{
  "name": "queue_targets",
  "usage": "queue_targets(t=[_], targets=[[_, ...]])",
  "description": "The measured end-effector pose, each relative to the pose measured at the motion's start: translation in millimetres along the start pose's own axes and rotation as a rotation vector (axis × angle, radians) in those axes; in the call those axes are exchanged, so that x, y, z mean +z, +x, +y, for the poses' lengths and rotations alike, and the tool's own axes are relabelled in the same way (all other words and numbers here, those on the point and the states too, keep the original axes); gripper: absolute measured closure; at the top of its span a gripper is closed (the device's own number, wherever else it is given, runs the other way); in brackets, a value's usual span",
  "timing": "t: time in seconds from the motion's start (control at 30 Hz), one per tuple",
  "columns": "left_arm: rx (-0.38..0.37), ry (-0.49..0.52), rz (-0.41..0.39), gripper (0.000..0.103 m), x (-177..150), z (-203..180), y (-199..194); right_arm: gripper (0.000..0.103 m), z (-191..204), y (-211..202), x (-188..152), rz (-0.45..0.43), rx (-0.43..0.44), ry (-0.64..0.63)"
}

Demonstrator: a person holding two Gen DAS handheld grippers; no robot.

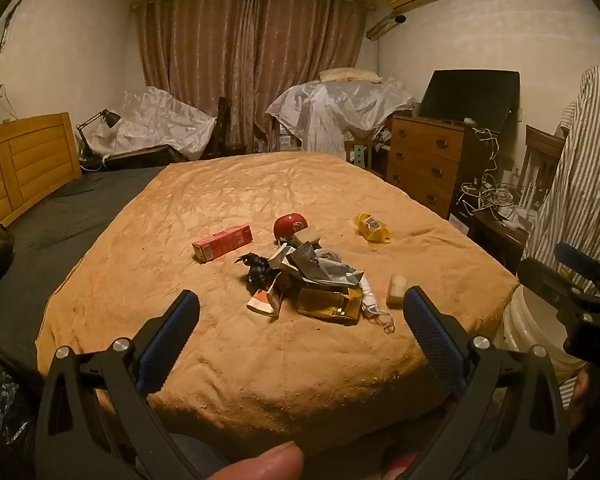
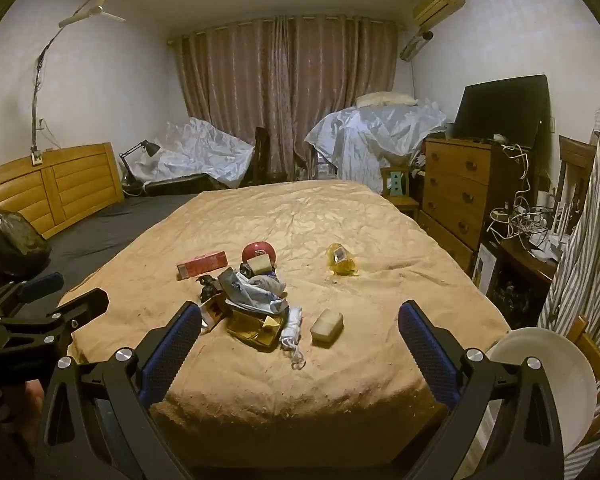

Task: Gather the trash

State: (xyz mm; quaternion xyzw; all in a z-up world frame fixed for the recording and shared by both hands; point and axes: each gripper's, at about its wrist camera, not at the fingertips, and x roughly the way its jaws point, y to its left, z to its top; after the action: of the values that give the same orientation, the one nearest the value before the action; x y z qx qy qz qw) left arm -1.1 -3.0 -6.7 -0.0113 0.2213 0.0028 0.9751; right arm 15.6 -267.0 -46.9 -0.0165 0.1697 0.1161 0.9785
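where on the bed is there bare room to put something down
Bare blanket lies beyond the red box and yellow wrapper, and along the near edge. The middle is crowded: the pile and the beige block.

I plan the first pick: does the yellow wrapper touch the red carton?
Apart. In the left wrist view, bare blanket and the red ball separate the yellow wrapper from the red carton.

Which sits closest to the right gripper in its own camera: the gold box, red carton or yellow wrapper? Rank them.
From the right gripper:
1. Gold box, front of the pile.
2. Red carton, farther back, left.
3. Yellow wrapper, back right; nearly level with the carton.
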Motion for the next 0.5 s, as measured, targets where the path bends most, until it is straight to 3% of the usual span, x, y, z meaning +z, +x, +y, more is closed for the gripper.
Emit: queue_targets(t=[0.5], targets=[[0.003, -0.001, 0.004, 0.005, 1.0, -0.5, 0.5, 0.005, 2.5, -2.6, -2.1, 0.008, 0.002, 0.003]])
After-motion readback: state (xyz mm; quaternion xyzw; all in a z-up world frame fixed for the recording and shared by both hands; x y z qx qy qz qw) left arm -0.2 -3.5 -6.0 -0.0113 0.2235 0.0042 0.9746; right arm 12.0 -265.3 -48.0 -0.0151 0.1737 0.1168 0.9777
